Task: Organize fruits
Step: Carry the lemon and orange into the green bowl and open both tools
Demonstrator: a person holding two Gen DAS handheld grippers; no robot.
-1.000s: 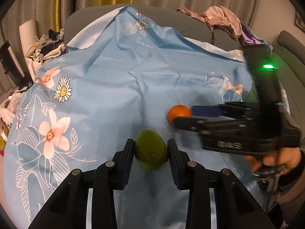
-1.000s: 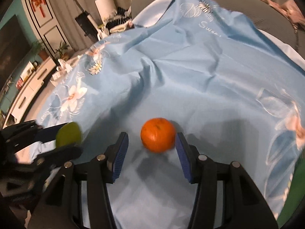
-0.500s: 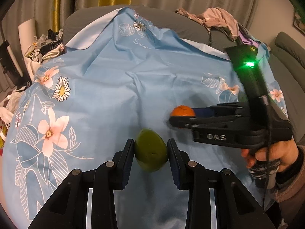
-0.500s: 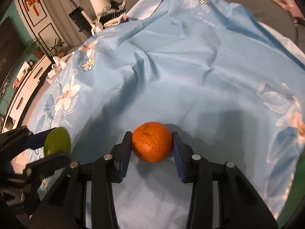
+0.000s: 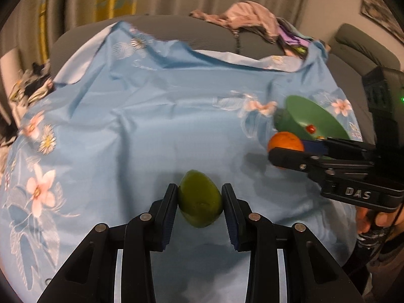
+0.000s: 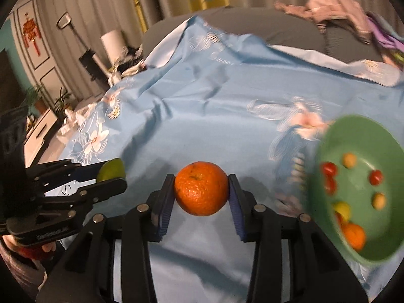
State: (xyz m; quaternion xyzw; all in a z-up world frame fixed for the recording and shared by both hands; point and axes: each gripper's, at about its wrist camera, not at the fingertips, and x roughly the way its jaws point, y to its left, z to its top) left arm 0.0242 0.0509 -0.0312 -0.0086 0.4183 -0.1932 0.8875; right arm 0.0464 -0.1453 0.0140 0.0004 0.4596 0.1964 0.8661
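Draped over a grey sofa, the pale-blue flowered cloth [image 5: 156, 116] serves as my work surface in a curtained living room. My left gripper [image 5: 199, 203] has its fingers clamped on a smooth green oval fruit [image 5: 200, 203], lifted clear of the cloth. My right gripper [image 6: 202, 189] has its fingers clamped on a round dimpled orange [image 6: 201, 188], also off the cloth. To the right stands a green plastic bowl [image 6: 325, 151], already holding another orange and several small red and yellow fruits; in the left wrist view it sits just behind the held orange.

I judge the step in hand to be carrying both fruits to that bowl. To do it well, I should bring the orange over the rim first, lower it until it is close above the fruits inside, then part the fingers gently so nothing bounces out. The green fruit follows once the right gripper is clear.
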